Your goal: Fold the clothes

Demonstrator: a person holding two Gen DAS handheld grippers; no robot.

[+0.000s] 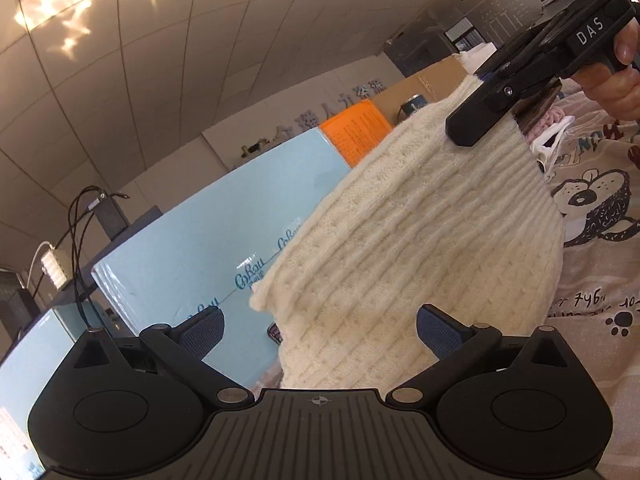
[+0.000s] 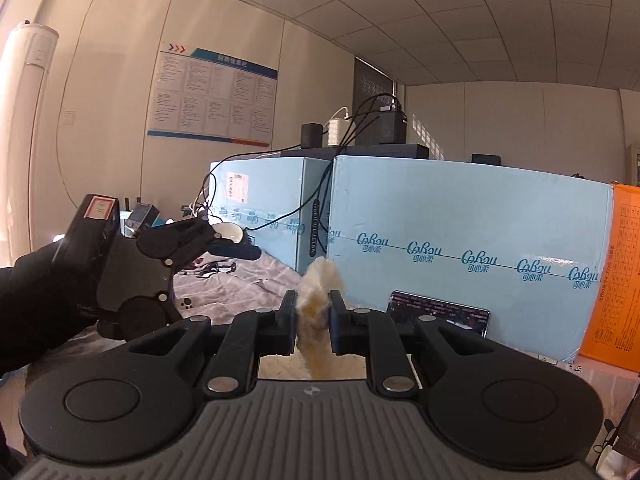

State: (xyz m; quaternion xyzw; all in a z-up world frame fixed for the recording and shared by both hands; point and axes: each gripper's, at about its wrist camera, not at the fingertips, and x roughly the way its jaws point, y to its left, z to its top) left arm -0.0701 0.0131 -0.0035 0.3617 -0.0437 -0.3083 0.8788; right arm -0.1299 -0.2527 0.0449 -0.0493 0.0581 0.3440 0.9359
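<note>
Between the right tongs (image 2: 313, 312) sits pinched cream sweater (image 1: 420, 232); left tongs (image 1: 320, 328) gape, released.

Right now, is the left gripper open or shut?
Open. In its own wrist view the left gripper has its blue-padded fingers spread wide, nothing clamped; the cream knit sweater hangs beyond them, pinched by the right gripper.

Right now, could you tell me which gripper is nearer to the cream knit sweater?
Right. The right gripper is clamped on the cream knit sweater; the left gripper is open, holding nothing, just short of its hanging edge.
</note>
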